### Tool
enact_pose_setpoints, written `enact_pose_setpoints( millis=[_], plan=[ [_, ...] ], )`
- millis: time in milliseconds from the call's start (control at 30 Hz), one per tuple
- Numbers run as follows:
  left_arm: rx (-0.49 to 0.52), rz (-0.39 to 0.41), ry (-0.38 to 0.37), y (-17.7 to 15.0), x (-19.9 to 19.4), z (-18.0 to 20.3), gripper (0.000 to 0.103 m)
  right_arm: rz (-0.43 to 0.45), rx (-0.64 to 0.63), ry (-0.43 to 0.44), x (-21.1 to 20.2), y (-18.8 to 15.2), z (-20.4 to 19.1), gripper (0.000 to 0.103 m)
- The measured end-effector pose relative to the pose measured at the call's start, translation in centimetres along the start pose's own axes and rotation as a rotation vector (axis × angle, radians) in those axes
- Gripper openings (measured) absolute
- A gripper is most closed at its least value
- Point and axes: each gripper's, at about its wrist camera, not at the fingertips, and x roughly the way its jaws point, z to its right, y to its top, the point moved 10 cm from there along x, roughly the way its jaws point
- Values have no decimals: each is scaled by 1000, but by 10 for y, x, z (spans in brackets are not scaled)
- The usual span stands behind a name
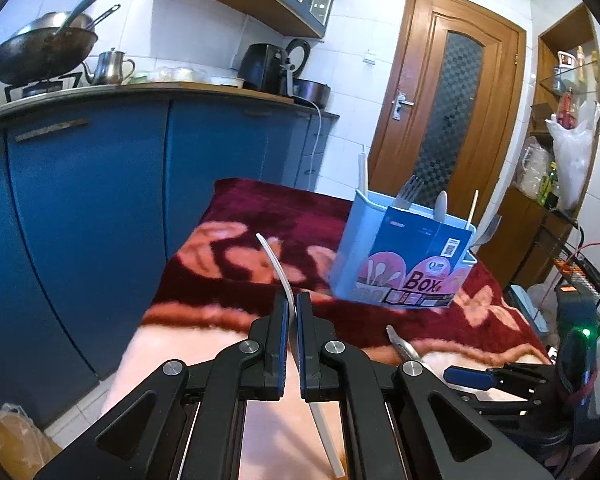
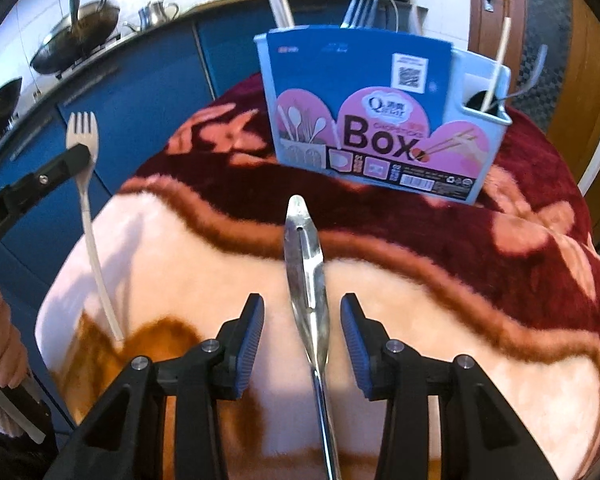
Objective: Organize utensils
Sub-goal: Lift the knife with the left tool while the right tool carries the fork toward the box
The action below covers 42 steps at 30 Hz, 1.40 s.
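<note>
My left gripper is shut on a white plastic fork, gripped just below its head, with the long handle slanting back under the fingers. In the right wrist view that fork hangs at the left, pinched by the left gripper. My right gripper stands open over the blanket. A silver metal utensil lies between its fingers, untouched by the pads, its handle end pointing at the blue utensil box. The box stands upright and holds forks, chopsticks and a spoon.
A red and pink blanket covers the table. Blue cabinets line the left, with woks and a kettle on the counter. A wooden door stands behind the box. A person's hand holds the left gripper's handle.
</note>
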Motion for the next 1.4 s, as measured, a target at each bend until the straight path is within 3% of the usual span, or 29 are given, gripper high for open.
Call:
enact_pose_setpoints(
  millis=[267,467,633,1133,1400],
  plan=[
    [-7,3,-15,-3,3,-1,4,-50,15,4,15,6,1,43],
    [2,6,-30,-2,2,6,4,-34,17,-14,12,5,7,22],
    [15,9,-39,-1,0,15,4,-6,81,25,3,4,16,22],
    [60,67,-80,13,-9,46,4,348,193,111,-87,17,47,21],
    [83,98,-93,33,-6,65,4,507,246,174,-113,38,56,21]
  ],
)
